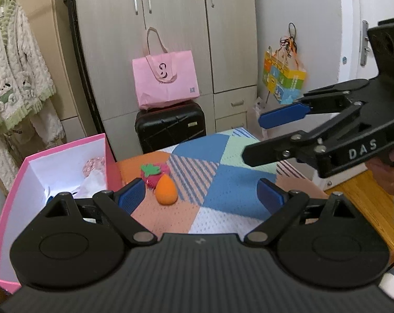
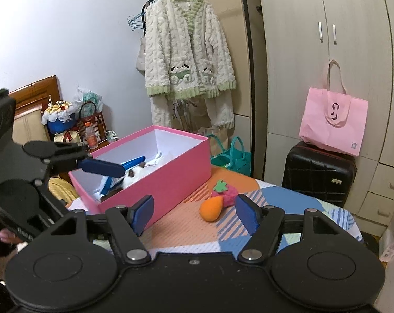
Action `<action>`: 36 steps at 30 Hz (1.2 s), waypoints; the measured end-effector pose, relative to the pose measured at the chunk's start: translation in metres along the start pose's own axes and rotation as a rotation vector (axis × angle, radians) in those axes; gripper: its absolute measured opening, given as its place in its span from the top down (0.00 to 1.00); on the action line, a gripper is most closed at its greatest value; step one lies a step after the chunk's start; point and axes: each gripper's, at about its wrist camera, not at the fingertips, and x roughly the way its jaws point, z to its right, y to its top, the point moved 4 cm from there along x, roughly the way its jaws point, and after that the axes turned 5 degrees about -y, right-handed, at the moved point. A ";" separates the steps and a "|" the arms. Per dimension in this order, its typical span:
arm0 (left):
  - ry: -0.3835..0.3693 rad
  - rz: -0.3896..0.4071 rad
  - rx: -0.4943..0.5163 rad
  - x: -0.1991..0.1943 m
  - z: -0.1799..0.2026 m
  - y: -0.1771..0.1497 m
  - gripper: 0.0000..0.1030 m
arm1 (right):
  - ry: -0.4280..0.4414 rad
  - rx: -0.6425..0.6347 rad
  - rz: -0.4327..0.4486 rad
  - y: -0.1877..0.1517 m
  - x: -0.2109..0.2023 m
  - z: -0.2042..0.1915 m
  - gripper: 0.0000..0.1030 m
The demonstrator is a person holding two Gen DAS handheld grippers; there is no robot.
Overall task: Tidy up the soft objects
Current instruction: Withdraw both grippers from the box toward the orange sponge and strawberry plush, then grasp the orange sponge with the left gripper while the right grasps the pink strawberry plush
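Observation:
An orange teardrop sponge (image 1: pixel 165 191) and a red strawberry-shaped soft toy (image 1: pixel 154 172) with a green leaf lie together on the patchwork mat (image 1: pixel 223 190), just right of the open pink box (image 1: pixel 12 193). Both show in the right wrist view: the sponge (image 2: pixel 210 210), the strawberry (image 2: pixel 227 192), the box (image 2: pixel 165 180). The box holds white soft items and a blue-and-white thing. My left gripper (image 1: pixel 201 194) is open and empty, above the mat near the sponge. My right gripper (image 2: pixel 194 215) is open and empty, facing the sponge; it also shows in the left wrist view (image 1: pixel 254 137).
A black suitcase (image 1: pixel 170 128) with a pink tote bag (image 1: pixel 165 78) on it stands behind the table, against grey wardrobes. A fluffy white-green robe (image 2: pixel 189 60) hangs on a rack behind the box. A teal bag (image 2: pixel 233 157) sits on the floor.

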 end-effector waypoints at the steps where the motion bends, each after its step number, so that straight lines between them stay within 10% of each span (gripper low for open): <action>1: 0.005 0.003 -0.009 0.006 0.000 0.000 0.07 | 0.007 -0.001 0.001 0.001 0.005 0.004 0.27; 4: 0.017 0.009 -0.039 0.026 -0.003 -0.003 0.06 | 0.029 0.014 0.005 0.004 0.022 0.019 0.14; 15: 0.109 0.011 -0.140 0.101 -0.014 -0.023 0.06 | 0.085 -0.010 0.014 -0.003 0.086 0.061 0.13; 29: 0.222 -0.054 -0.173 0.156 -0.033 -0.042 0.07 | 0.359 0.203 -0.250 -0.005 0.195 0.084 0.13; 36: 0.266 -0.125 -0.212 0.172 -0.045 -0.047 0.28 | 0.342 0.199 -0.306 -0.006 0.233 0.081 0.13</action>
